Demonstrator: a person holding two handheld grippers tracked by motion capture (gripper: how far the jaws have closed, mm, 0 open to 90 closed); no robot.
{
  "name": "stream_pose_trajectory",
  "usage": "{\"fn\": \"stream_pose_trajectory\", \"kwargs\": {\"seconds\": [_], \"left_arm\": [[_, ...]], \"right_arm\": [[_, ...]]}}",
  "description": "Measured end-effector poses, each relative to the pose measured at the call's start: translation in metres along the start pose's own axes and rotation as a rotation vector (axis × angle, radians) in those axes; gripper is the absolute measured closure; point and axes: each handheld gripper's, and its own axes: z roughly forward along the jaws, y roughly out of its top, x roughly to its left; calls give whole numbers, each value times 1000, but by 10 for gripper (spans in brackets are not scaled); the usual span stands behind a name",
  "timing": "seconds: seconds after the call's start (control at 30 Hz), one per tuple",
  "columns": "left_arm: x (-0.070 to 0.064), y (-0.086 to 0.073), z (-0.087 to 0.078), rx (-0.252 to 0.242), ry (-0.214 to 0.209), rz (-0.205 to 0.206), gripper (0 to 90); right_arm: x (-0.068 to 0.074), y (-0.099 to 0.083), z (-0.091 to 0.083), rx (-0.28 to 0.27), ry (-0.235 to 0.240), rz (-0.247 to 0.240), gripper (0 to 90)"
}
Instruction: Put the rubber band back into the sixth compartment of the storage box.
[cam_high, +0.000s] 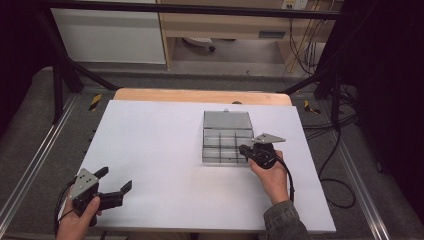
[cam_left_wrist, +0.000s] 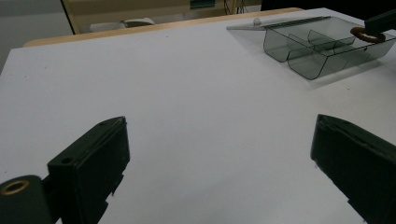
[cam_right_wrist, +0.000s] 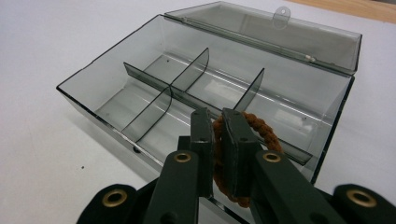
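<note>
Right gripper view: right hand-held gripper (cam_right_wrist: 215, 116) has its jaws pressed together on a brown hair tie (cam_right_wrist: 252, 135), the loop pinched edge-on between the pads. The tie hangs over the near right corner of the smoky clear organiser box (cam_right_wrist: 93, 79), above the rim rather than down in a compartment. The box lid (cam_right_wrist: 261, 28) lies swung open behind the box. Dividers split the box into small cells; all visible cells look bare.

High view: the box (cam_high: 227, 145) sits on the white worktop (cam_high: 150, 150), with the right gripper (cam_high: 245, 150) at its near right corner. Left hand-held gripper (cam_high: 116, 180) is well apart from the box, off toward its near left, jaws spread wide and holding nothing.

Left gripper view: the box (cam_left_wrist: 322, 46) lies far off, with the hair tie (cam_left_wrist: 366, 35) at its far rim.

Judged step: dropping the tie into a near cell.

Risks from here:
- Tie straddles the near wall or a divider on release, since the loop sits above the rim; half could drape outside the box.
- Elastic loop may cling to a pad and come away with the jaws, landing on the worktop beside the box.
- Box is light and unbraced; the left gripper is too far away to steady it, so a jaw knocking the near wall could slide or tip it.
</note>
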Motion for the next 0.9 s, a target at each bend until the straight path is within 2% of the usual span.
{"fn": "stream_pose_trajectory", "kwargs": {"seconds": [0.3,0.4,0.6,0.73,0.9], "left_arm": [[0,0,0,0,0,0,49],[1,0,0,0,1,0,49],[0,0,-1,-1,1,1,49],[1,0,-1,-5,4,-4,48],[2,1,-4,-13,5,-15,46]], "right_arm": [[0,-1,3,16,-14,17,827],[0,0,2,7,-12,30,766],[3,3,-3,-28,-9,26,680],[6,8,-12,-83,-23,29,530],[9,17,-30,-181,-54,41,261]]}}
